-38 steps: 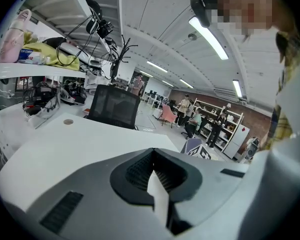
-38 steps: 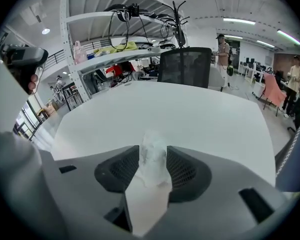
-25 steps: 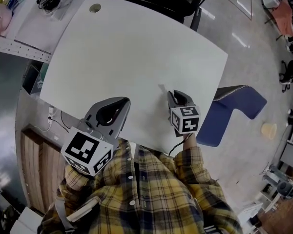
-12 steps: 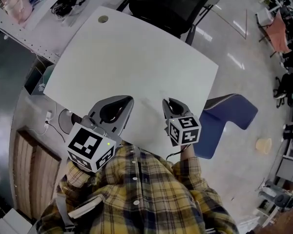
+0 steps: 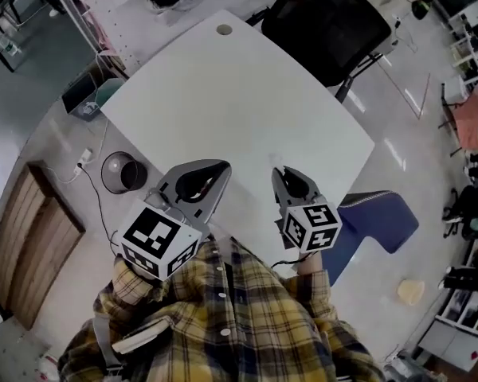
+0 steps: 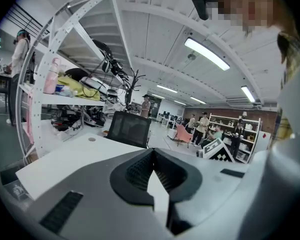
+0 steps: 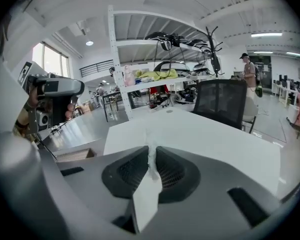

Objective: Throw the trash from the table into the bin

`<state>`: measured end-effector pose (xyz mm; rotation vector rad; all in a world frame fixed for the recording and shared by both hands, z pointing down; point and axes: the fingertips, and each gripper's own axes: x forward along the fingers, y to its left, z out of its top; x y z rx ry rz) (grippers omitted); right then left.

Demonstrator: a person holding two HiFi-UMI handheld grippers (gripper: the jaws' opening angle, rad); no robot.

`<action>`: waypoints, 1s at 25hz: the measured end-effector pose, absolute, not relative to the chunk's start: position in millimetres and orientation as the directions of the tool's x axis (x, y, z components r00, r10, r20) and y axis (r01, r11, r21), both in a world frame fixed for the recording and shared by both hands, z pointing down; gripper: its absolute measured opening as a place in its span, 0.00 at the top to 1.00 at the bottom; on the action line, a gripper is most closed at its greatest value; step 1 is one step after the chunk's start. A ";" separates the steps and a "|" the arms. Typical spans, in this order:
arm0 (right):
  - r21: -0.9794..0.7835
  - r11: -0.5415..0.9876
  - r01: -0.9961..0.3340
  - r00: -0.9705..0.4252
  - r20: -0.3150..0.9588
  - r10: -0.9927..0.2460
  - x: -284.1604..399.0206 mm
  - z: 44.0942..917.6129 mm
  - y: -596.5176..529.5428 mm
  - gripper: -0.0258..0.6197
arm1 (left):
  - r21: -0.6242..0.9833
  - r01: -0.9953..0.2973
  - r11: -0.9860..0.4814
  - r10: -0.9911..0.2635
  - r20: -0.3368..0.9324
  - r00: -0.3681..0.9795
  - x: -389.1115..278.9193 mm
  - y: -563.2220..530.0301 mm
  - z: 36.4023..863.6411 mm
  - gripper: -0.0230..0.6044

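right gripper (image 7: 151, 153): clenched on the trash; its pads (image 7: 166, 170) press a thin strip from both sides.
trash (image 7: 150, 160): a crumpled strip of white paper. It stands upright between the right gripper's pads, and its top pokes just past the tips. It is held above the counter near the near edge.
left gripper (image 6: 152, 152): clenched, its tips meeting with nothing between them. It is also above the counter's near edge.
grippers together: side by side but apart in the head view, both pointing away from the person across the counter.
counter (image 5: 223, 110): white, with a small round hole (image 5: 224, 29) close to its far corner.
bin (image 5: 123, 172): dark, round and open-topped. It stands on the floor (image 5: 48, 126) just off the counter's left edge, near the left gripper's side.
chair (image 5: 334, 22): black, drawn up at the counter's far side.
seat (image 5: 380, 217): blue, on the floor off the counter's right near corner.
shelf (image 7: 140, 84): a white rack beyond the counter's far left side, loaded with bottles and cables.
shirt (image 5: 247, 325): yellow plaid, on the person at the counter's near edge, behind both grippers.
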<state>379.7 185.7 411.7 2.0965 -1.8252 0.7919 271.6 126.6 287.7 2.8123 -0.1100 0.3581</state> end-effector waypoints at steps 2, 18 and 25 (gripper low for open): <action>-0.158 -0.099 -0.983 -0.003 0.546 -0.838 358.5 411.1 161.8 0.90 | 0.289 -0.186 -0.939 -0.110 0.259 0.959 248.8 113.5 290.6 0.95; -0.142 0.289 -0.947 -0.319 0.542 -0.777 122.0 417.2 -34.3 0.90 | 0.296 -0.539 -0.789 -0.480 0.251 0.841 0.3 -41.8 305.5 0.95; -0.155 0.380 -0.912 -0.401 0.531 -0.747 -9.6 413.2 -132.6 0.90 | 0.267 -0.608 -0.748 -0.550 0.264 0.793 -118.5 -139.5 301.5 0.95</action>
